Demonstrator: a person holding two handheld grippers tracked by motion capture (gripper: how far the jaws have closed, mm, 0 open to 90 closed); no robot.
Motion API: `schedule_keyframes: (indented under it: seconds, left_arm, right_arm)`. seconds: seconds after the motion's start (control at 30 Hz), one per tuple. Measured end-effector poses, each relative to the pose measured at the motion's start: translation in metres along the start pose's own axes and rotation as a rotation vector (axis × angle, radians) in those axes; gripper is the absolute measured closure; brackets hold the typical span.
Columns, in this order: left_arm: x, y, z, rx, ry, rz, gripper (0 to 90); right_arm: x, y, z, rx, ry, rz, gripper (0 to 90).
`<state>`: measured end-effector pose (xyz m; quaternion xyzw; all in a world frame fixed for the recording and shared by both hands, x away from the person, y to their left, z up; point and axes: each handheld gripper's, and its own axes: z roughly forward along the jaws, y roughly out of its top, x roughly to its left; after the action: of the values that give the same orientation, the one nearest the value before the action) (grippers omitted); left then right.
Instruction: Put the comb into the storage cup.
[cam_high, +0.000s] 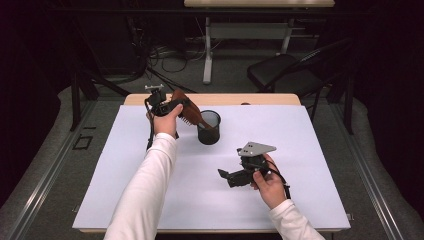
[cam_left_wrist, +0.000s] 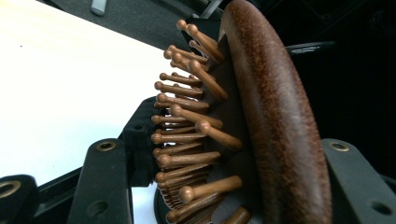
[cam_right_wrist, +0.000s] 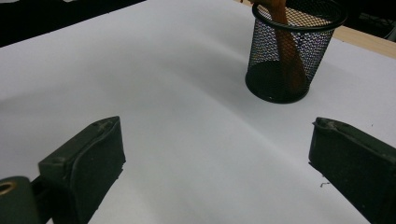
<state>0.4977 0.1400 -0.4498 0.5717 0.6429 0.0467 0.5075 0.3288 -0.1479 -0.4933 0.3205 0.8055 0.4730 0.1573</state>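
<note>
**Brush going handle-first into the cup**

Brush (cam_left_wrist: 261, 116): my left claw (cam_high: 167, 106) has its jaws clamped across the head, one against the bristle side and one against the smooth wooden back, as the left gripper view shows. From the claw, the brush slopes down and away to the cup (cam_high: 209, 127), which stands just beyond the jaws on the white sheet (cam_high: 280, 130). In the right gripper view the handle (cam_right_wrist: 286, 46) already sits inside the mesh, leaning on the wall.

My right claw (cam_high: 235, 176) is wide and holds nothing, well apart from the cup, pointing toward it.

I judge the step in hand to be seating the brush so it stands by itself. To do it well I would lower the head until the handle bears on the cup's bottom, then ease the jaws off slowly. The head is heavy and leans far out over the rim, so the light cup could tip toward my left claw. I could bring the right claw beside the cup to steady it before letting go.
</note>
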Motion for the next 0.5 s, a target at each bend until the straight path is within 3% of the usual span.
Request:
schedule_keyframes:
  seconds: [0.5]
  left_arm:
    - [-0.001, -0.0006, -0.0002, -0.01, 0.008, 0.0, 43.8]
  right_arm:
    - [0.0006, -0.0002, 0.0006, 0.002, -0.001, -0.003, 3.1]
